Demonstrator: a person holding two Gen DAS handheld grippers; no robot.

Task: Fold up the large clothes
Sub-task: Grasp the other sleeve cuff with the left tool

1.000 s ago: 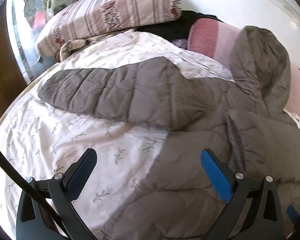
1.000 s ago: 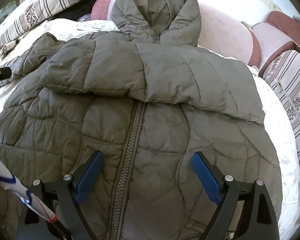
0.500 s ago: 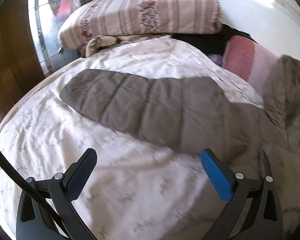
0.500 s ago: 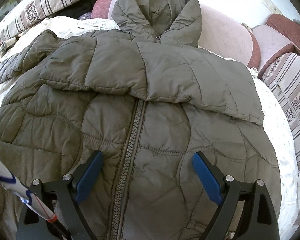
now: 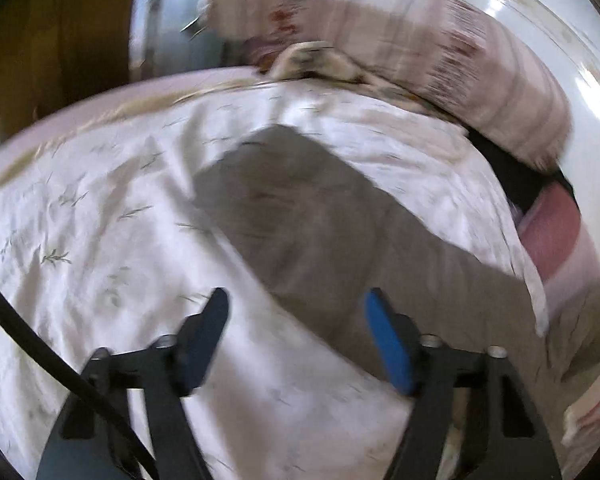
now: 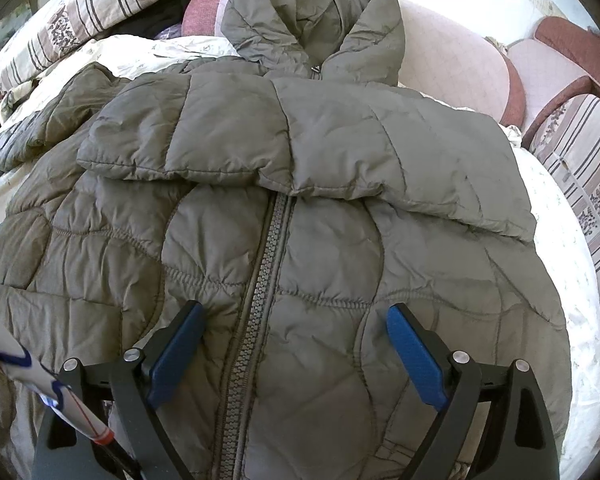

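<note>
Right wrist view gives me the clearer picture: a bed (image 6: 572, 280) covered in a pale sheet with a faint leaf print, padded pink and maroon headboard panels (image 6: 452, 60) at its far edge, and striped pillows (image 6: 80, 12) in the far left corner and along the right side. The grey quilted jacket (image 6: 300, 240) lies face up on the bed, its zip (image 6: 260, 300) running from me toward the headboard, so its long axis goes hem near, hood (image 6: 312, 12) far, the hood propped against the headboard. One sleeve is folded flat across the chest. My right gripper (image 6: 296, 344) hangs over the lower front with its jaws wide apart, straddling the zip and gripping nothing. Left wrist view is smeared with motion blur, but it shows what the other barely catches: the jacket's other sleeve (image 5: 320, 224) stretched out over the sheet toward the bed's left edge, cuff end pointing away from the body, a striped pillow (image 5: 420, 60) beyond it and a brown wooden surface (image 5: 60, 40) past the bed. My left gripper (image 5: 296, 320) sits above the sheet beside that sleeve; its jaws have just been closing to a middling gap, with nothing between them.
</note>
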